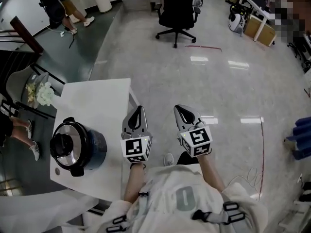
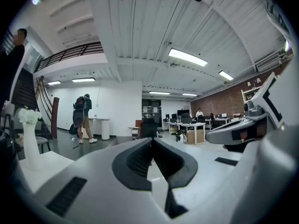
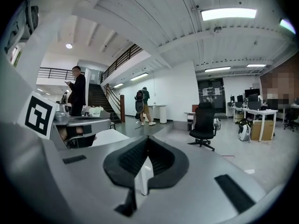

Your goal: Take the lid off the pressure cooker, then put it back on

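Dark-blue round pressure cooker (image 1: 95,152), its shiny steel lid (image 1: 65,144) on, sits on the white square table (image 1: 97,98), whose near edge the person's pale clothing (image 1: 48,208) hides, while the left gripper (image 1: 140,109) and right gripper (image 1: 180,108), jaws pinched together empty, hang to its right.

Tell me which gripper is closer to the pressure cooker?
Left. The left gripper hangs just right of the pressure cooker; the right gripper is farther right, over the floor.
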### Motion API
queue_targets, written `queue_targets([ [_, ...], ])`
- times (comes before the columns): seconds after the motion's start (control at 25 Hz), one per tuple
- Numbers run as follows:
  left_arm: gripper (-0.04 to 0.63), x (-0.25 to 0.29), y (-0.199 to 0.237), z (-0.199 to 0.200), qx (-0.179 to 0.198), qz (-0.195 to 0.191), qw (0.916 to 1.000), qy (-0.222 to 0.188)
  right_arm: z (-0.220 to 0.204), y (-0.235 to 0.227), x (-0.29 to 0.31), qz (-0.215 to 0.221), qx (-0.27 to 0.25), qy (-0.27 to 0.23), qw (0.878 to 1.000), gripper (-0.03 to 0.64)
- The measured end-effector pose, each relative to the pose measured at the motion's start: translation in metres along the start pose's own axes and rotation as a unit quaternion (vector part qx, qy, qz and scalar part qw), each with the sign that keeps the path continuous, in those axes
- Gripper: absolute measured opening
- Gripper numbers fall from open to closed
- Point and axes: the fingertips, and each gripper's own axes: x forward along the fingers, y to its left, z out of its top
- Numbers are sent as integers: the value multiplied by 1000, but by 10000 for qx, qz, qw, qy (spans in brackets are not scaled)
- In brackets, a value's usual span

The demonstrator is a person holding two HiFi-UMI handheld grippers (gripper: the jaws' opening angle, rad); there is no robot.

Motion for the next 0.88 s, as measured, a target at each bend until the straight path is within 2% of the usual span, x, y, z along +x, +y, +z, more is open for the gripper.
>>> queue_targets([
  [0.24, 18, -29, 56, 0, 19, 903, 9959, 14, 9, 56, 36, 967, -239, -81, 9950, 8],
  [0.44, 18, -74, 109, -4, -54, 1946, 9808, 57, 23, 120, 78, 2067, -486, -149, 9771, 8],
  [0.56, 18, -110, 140, -6, 18, 2662, 9639, 80, 31, 166, 103, 2886, -558, -232, 9555, 8],
  [0.72, 18, -157, 178, -10, 57, 3598, 9329, 127, 37, 232, 133, 3830, -797, -299, 9198, 8],
  [0.88, 18, -185, 207, -17, -198, 4280, 9034, 131, 43, 287, 157, 4573, -973, -297, 8835, 8],
])
